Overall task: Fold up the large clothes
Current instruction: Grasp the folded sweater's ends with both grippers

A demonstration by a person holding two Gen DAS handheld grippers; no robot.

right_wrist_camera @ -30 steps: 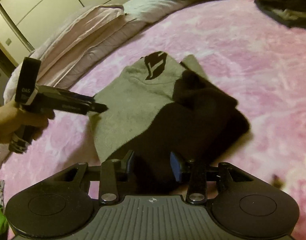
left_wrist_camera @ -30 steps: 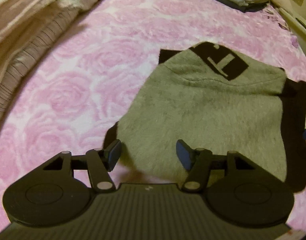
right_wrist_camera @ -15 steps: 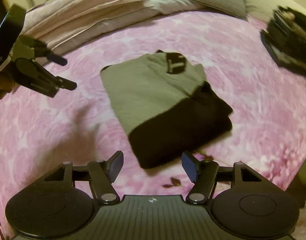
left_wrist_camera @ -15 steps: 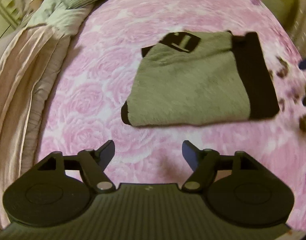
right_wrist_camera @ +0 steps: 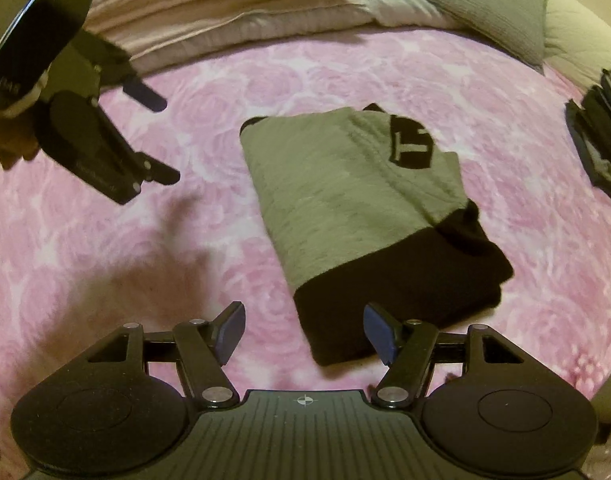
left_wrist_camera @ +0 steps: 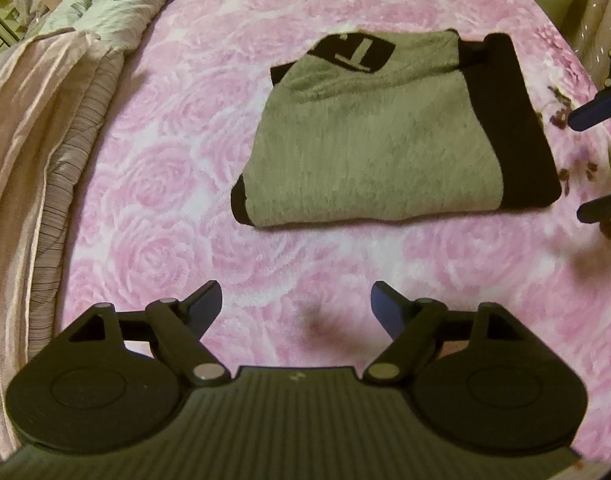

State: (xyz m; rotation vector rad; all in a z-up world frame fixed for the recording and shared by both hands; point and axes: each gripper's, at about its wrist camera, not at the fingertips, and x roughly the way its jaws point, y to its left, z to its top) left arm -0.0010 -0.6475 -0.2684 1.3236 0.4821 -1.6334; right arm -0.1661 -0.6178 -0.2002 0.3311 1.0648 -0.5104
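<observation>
A folded grey garment with a black band and a black patch with a letter lies flat on the pink rose blanket. My left gripper hovers above bare blanket short of the garment's near edge, its jaws opening with nothing between them. In the right wrist view the same garment lies ahead. My right gripper stands open over its black corner, not touching it. The left gripper shows there at the left, held by a hand. The right gripper's fingers show at the right edge of the left wrist view.
A rolled pink and striped quilt runs along one side of the bed. A grey pillow lies at the head end. A dark stack of folded clothes sits on the blanket to the right of the garment.
Both grippers let go of the garment's edges, opened wider, and drew back and up. The garment now lies free on the blanket.
</observation>
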